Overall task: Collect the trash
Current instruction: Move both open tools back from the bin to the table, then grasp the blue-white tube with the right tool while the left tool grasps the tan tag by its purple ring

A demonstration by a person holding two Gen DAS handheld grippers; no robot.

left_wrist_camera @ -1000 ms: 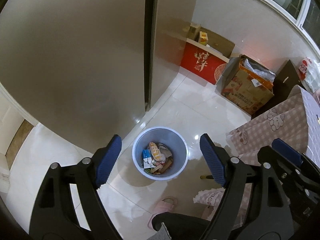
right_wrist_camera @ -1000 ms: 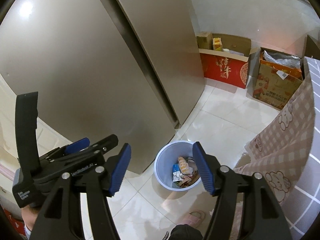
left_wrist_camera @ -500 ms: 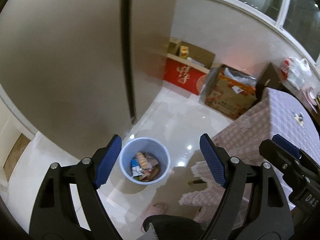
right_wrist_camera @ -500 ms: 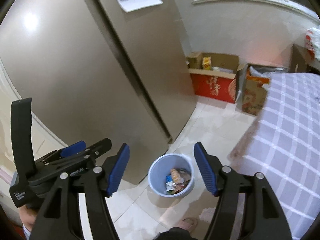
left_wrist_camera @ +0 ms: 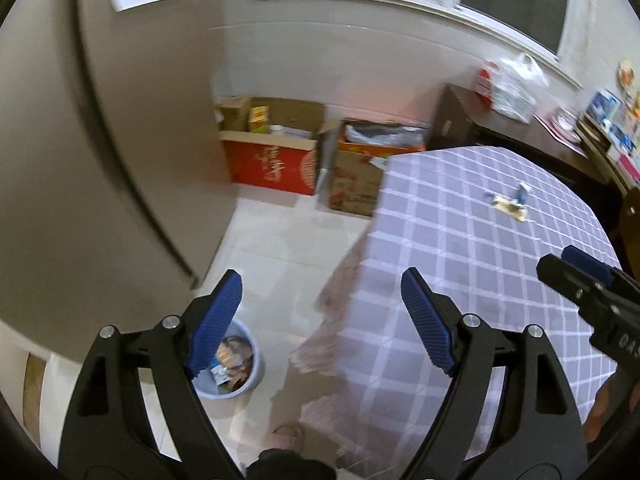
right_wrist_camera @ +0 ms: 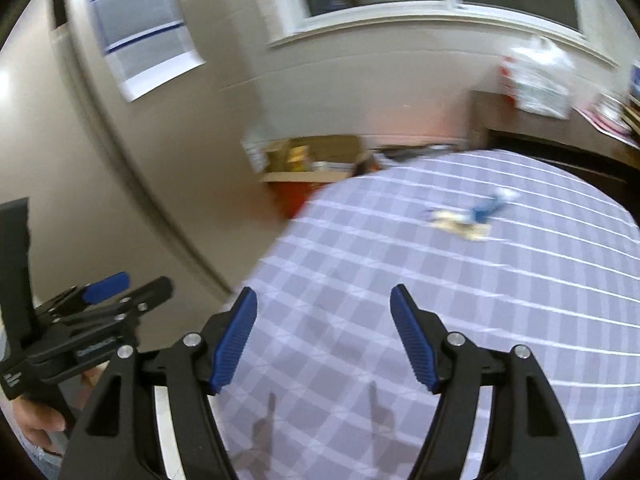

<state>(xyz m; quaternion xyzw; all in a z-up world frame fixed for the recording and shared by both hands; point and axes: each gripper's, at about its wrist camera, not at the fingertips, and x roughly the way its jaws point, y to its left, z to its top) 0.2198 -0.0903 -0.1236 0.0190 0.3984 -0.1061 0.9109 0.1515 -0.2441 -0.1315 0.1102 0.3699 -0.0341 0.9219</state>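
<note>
Although the bin [left_wrist_camera: 234,364] on the floor at about seven o'clock in the left wrist view already holds wrappers, the job looks only partly done, since scraps [left_wrist_camera: 509,203] lie on the checked tablecloth [left_wrist_camera: 460,264] at about two o'clock; the left gripper [left_wrist_camera: 320,320] is spread wide and empty; the right gripper [right_wrist_camera: 323,340] is likewise released, holding nothing; the pale scrap's [right_wrist_camera: 460,226] long axis runs roughly ten to four o'clock, the blue piece [right_wrist_camera: 486,210] slanting toward two
</note>
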